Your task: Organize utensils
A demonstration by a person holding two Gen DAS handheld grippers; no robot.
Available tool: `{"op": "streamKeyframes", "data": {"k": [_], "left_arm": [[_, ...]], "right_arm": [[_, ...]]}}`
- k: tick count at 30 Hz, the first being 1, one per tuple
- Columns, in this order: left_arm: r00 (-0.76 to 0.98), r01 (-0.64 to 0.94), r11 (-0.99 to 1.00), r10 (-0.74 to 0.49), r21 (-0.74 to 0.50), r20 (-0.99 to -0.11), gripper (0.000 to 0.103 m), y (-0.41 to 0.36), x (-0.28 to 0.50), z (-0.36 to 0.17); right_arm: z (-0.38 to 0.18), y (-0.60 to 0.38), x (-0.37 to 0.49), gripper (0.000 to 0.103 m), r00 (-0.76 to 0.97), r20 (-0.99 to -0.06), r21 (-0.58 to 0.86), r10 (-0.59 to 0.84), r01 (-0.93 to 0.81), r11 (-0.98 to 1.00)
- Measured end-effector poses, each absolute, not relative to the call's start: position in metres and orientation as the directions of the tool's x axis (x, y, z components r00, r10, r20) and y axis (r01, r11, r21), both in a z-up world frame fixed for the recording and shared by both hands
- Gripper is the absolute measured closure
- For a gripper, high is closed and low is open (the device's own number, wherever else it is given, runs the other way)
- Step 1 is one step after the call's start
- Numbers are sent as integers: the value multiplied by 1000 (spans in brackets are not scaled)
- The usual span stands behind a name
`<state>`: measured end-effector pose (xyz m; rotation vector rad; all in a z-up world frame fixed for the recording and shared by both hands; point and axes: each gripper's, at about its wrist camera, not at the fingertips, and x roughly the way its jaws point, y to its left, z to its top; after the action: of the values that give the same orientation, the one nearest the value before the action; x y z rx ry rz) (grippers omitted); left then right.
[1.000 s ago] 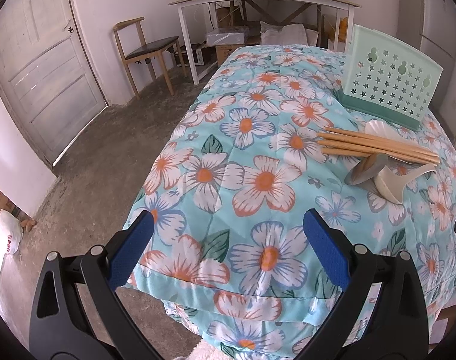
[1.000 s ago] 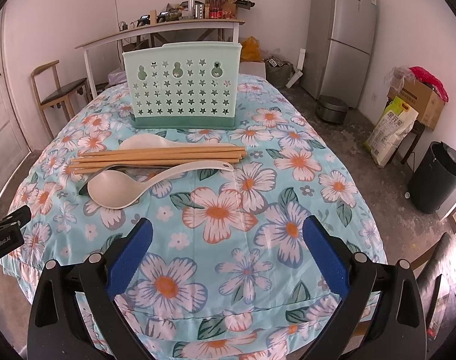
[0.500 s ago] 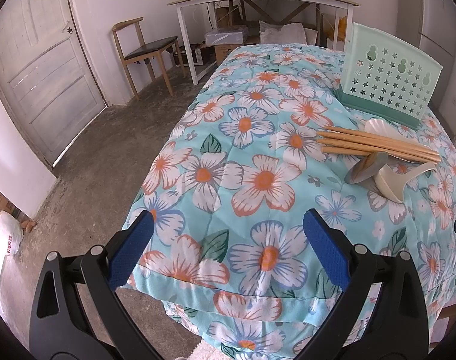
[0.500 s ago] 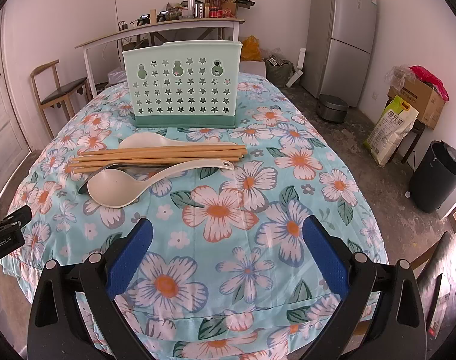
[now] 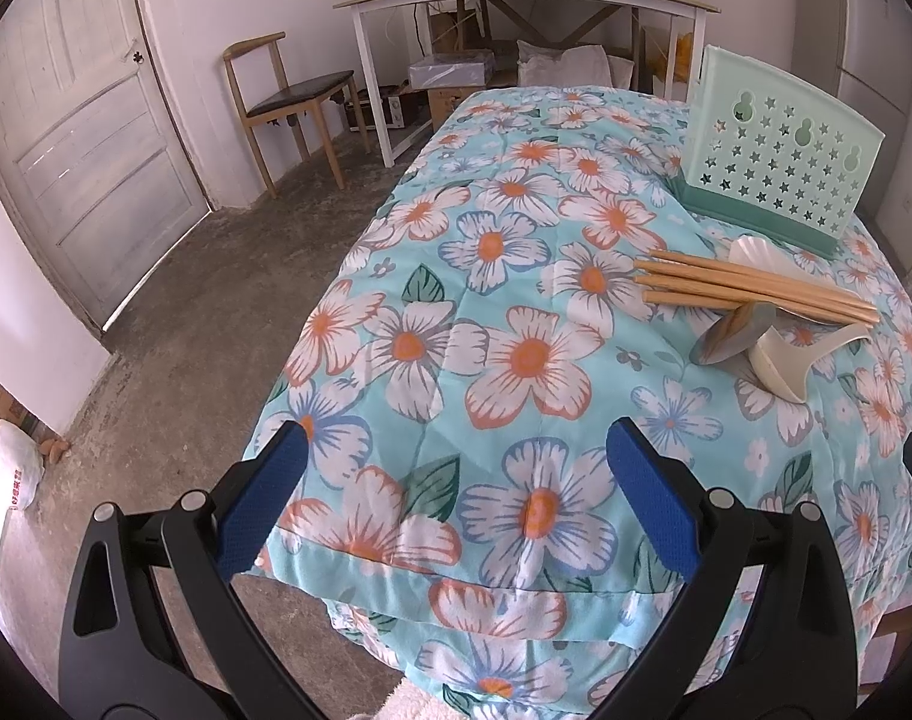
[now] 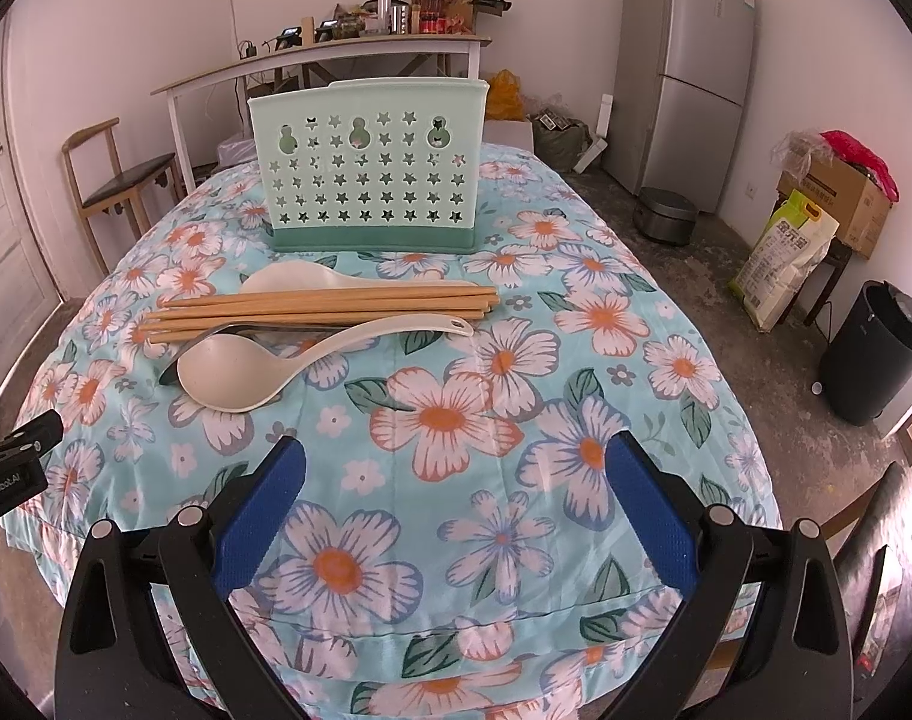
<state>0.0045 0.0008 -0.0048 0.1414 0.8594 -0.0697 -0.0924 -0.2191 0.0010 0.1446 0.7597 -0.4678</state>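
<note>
Two wide fisheye views, each looking forward and slightly down along its own gripper's two spread fingers. The left wrist view sits at the near left corner of the flowered quilt (image 5: 528, 354), facing up its left side toward a door and chair, with the utensils off to the right. The right wrist view faces the quilt (image 6: 456, 420) squarely from its near edge, the utensil holder (image 6: 369, 165) straight ahead. Both views share the holder (image 5: 780, 156), chopsticks (image 5: 750, 288) (image 6: 324, 309) and pale spoon (image 5: 786, 360) (image 6: 240, 366).
</note>
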Motion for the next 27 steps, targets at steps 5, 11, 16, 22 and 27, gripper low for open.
{"op": "streamKeyframes", "data": {"k": [5, 11, 16, 22, 27], "left_arm": [[646, 130, 987, -11, 95, -763, 7, -2, 5, -8], [644, 170, 982, -49, 80, -764, 7, -3, 7, -10], [646, 224, 972, -100, 63, -757, 7, -6, 12, -15], [628, 294, 955, -161, 40, -761, 7, -13, 17, -23], [593, 343, 939, -203, 16, -779, 7, -17, 21, -32]], "right_arm": [[1, -219, -92, 6, 627, -693, -40, -355, 458, 888], [-5, -221, -88, 6, 613, -709, -39, -348, 459, 888], [-16, -222, -79, 5, 594, -737, -27, -323, 452, 892], [-36, -222, -68, 5, 601, -740, -17, -300, 430, 903], [-52, -220, -65, 6, 616, -731, -31, -293, 400, 916]]}}
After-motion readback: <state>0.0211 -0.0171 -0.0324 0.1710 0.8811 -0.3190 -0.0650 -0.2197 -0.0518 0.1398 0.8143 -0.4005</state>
